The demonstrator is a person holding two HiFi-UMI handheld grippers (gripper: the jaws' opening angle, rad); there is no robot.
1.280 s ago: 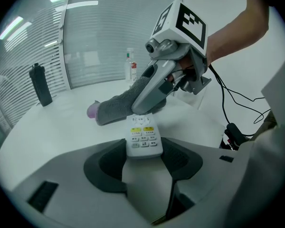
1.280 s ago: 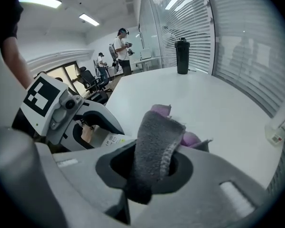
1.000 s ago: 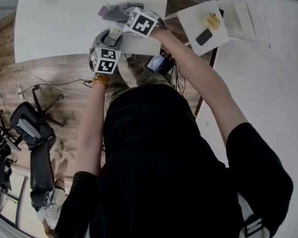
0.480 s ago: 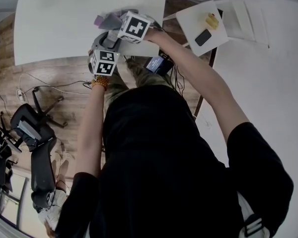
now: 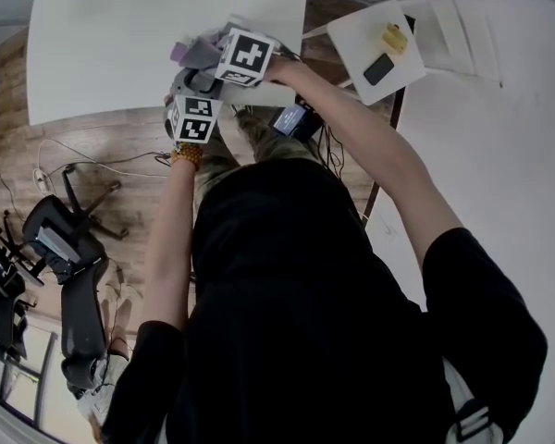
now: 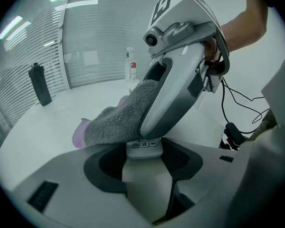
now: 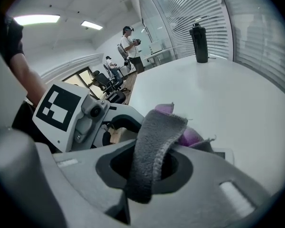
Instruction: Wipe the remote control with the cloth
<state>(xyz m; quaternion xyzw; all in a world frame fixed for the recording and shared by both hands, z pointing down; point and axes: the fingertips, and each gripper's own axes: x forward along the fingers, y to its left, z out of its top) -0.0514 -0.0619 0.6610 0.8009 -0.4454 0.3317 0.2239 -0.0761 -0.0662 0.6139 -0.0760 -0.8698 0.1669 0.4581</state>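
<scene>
Two grippers meet at the upper centre of the head view, above the near edge of the white worktop [image 5: 120, 35]. The left gripper [image 6: 143, 164] is clamped on the remote control [image 6: 143, 146], whose button end pokes out from between the jaws at the lower middle of the left gripper view. The right gripper [image 7: 149, 167] is clenched on a fold of the grey cloth [image 7: 156, 127], which is purple on its other face and drapes over that exposed end.

The main risk is the remote twisting or sliding out of the jaws if the cloth drags hard sideways. So near the worktop's edge, it could then fall past it. The cloth is held only by a narrow fold, so a snag might pull it free. The right gripper's hard fingers also sit just above the buttons and could knock them.
</scene>
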